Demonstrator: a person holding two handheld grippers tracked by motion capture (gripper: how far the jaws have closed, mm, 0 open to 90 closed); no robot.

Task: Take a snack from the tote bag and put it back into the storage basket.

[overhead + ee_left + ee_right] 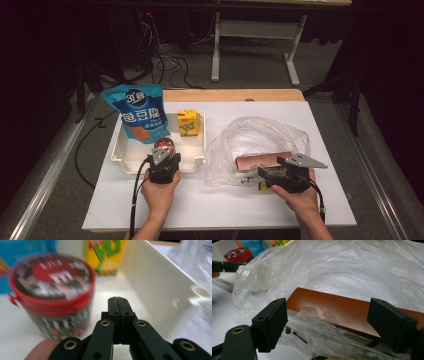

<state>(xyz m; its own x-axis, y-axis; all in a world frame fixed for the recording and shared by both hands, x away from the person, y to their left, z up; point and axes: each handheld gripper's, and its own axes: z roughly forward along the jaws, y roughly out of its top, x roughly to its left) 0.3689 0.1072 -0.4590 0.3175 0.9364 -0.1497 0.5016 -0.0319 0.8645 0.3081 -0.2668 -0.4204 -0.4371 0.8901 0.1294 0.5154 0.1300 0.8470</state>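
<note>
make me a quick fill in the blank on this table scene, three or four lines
1. The left gripper has its jaws ____.
2. The red-lidded candy tub stands inside the white ____.
3. The brown box lies partly inside a clear plastic ____.
4. The carton standing in the tray is mostly ____ in colour.

Missing words: shut; tray; bag; yellow

Clear crinkled plastic bag [260,137], smooth matt brown box [342,312], glossy white plastic tray [192,162], glossy blue pouch [137,112], matt white bench [210,205]
</note>
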